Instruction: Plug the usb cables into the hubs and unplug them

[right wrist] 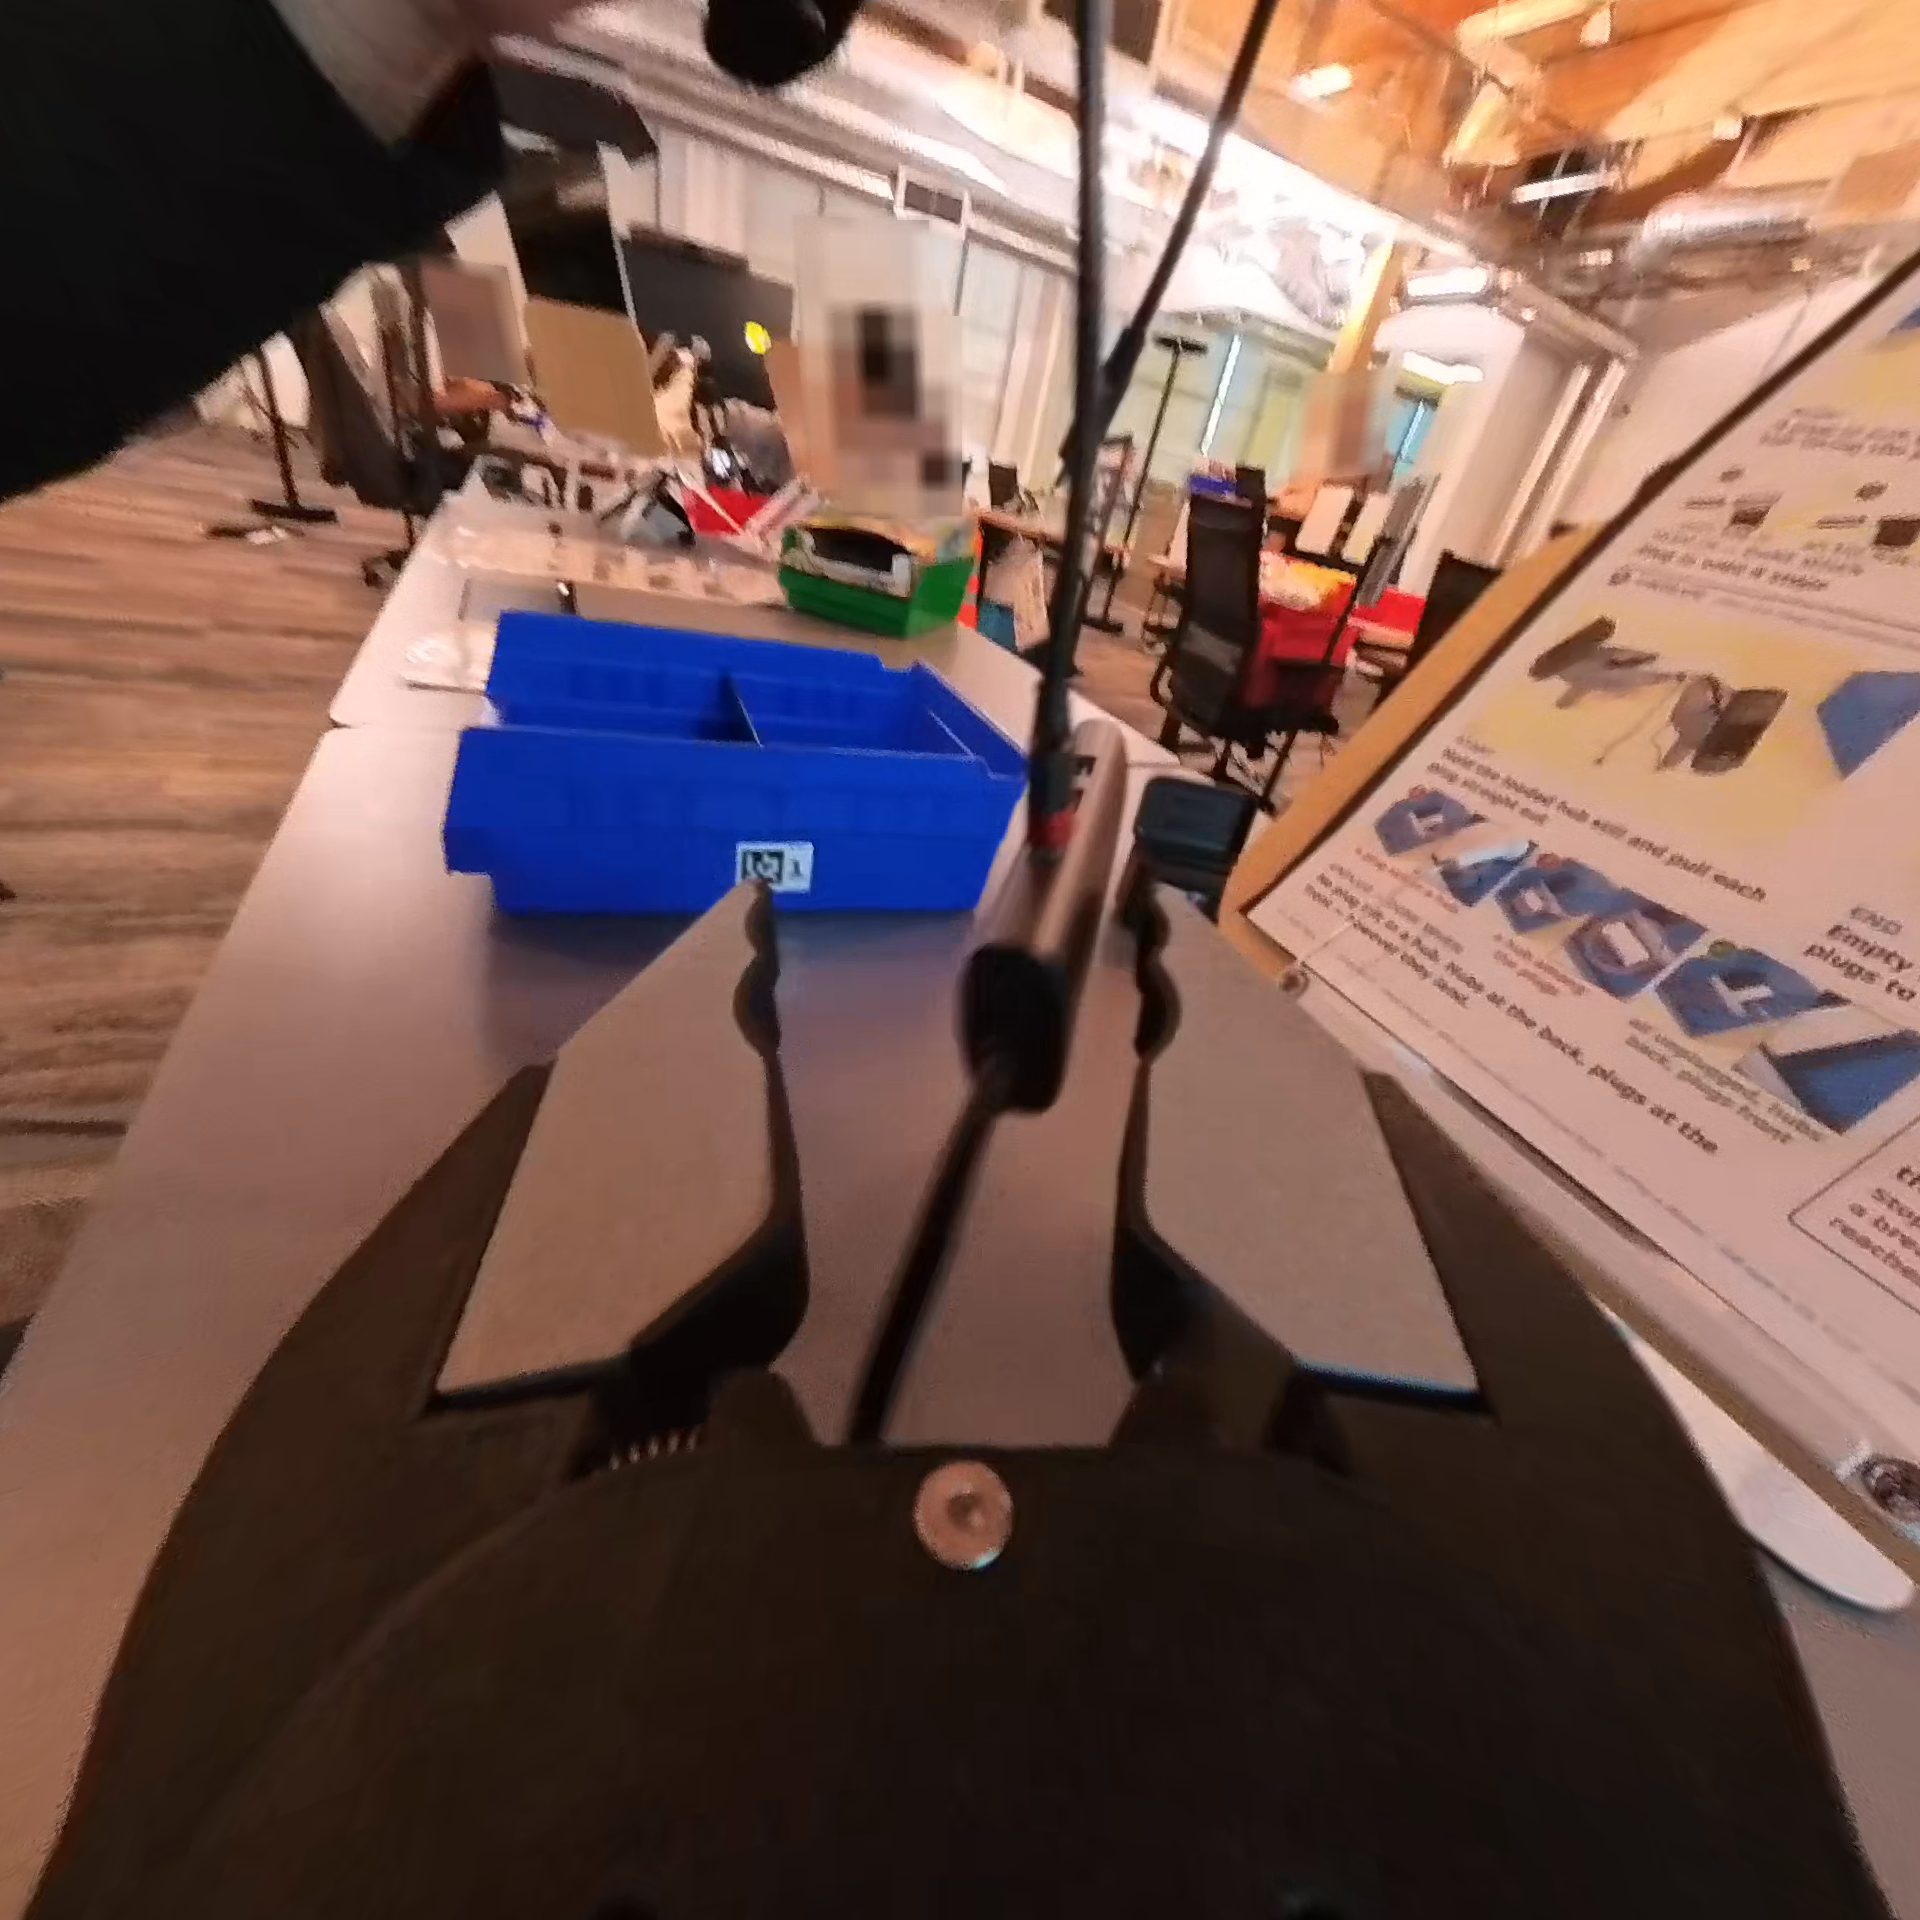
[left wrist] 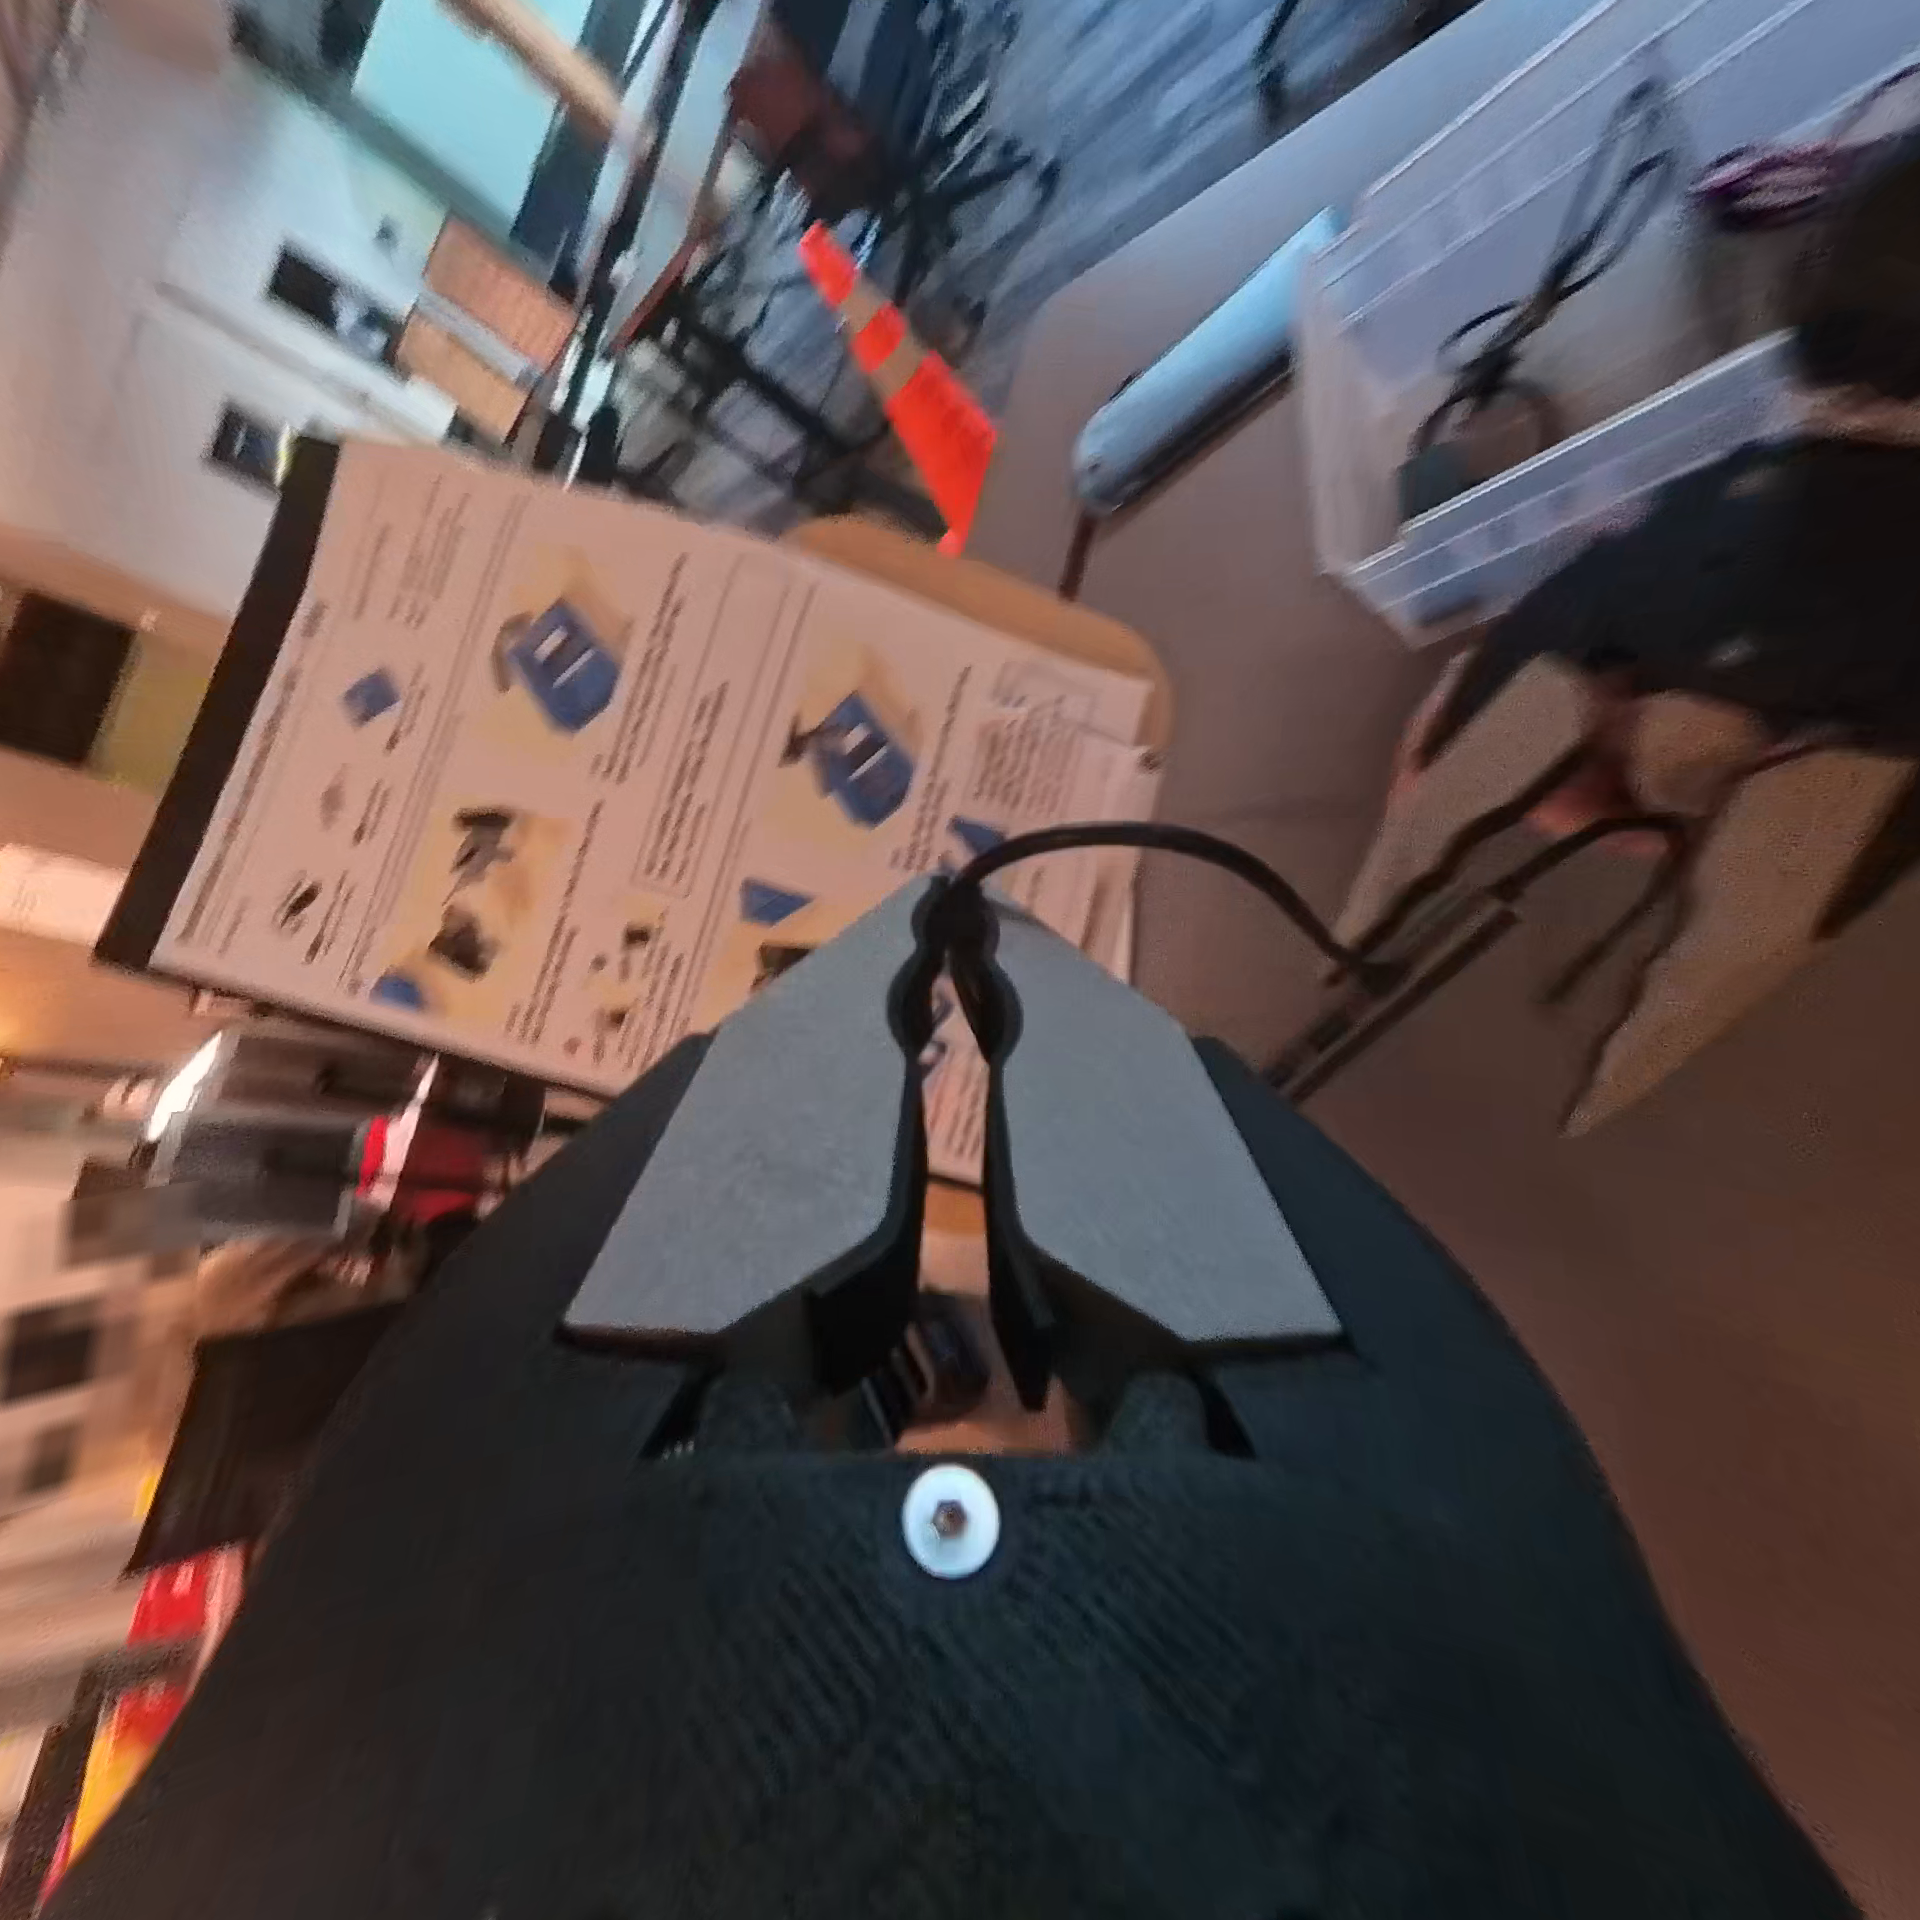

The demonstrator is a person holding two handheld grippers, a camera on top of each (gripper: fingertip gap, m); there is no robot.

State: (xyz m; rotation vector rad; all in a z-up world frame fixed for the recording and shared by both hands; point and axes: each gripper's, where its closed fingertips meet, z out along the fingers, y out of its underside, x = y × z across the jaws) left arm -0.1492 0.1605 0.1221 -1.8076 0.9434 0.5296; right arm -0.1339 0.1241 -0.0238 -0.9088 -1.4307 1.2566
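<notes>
the left gripper [left wrist: 951, 935] had its jaws pinched together on a thin black usb cable [left wrist: 1143, 836], which arched out from the tips and dropped away to the right. the right gripper [right wrist: 951, 961] stood with jaws apart around the near end of a slim dark hub [right wrist: 1055, 883], not visibly squeezing it. the hub lay flat on the grey table [right wrist: 312, 987], its long axis running away from the camera, just right of the blue divided bin [right wrist: 727, 790]. one cable with a red-banded plug [right wrist: 1051, 821] stood upright in the hub — so at least one connection looked made, or not yet pulled. an instruction board [right wrist: 1662, 831] leaned on the right.
</notes>
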